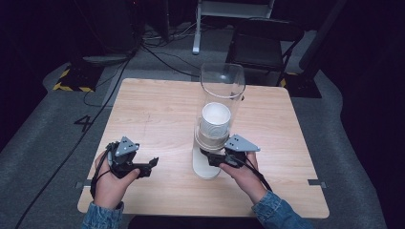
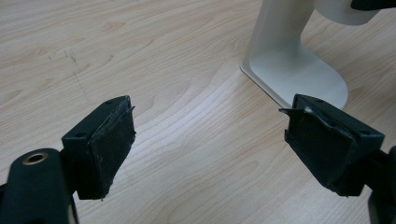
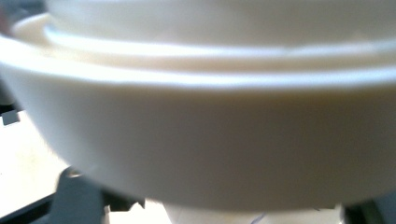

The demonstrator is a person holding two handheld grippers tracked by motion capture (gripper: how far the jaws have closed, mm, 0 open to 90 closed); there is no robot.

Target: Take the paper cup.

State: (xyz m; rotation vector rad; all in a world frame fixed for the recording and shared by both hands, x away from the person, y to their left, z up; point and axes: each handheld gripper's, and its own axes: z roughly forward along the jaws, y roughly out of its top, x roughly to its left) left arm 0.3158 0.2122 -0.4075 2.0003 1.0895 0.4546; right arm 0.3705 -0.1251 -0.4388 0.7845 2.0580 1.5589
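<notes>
1. We've got a cup dispenser (image 1: 212, 119) standing near the middle of the wooden bench (image 1: 157, 109): a clear tube on a white stand (image 2: 292, 65), with a stack of white paper cups (image 1: 215, 121) inside.
2. Our right gripper (image 1: 213, 159) is pushed in under the tube, right at the bottom cup (image 3: 201, 140), which is huge and blurry in the right gripper view. The jaws are close around its lower part, but we can't tell if they're actually pressing on it.
3. Our left gripper (image 1: 152, 164) sits low over the bench, left of the stand and apart from it, jaws spread wide with just bare wood between them.
</notes>
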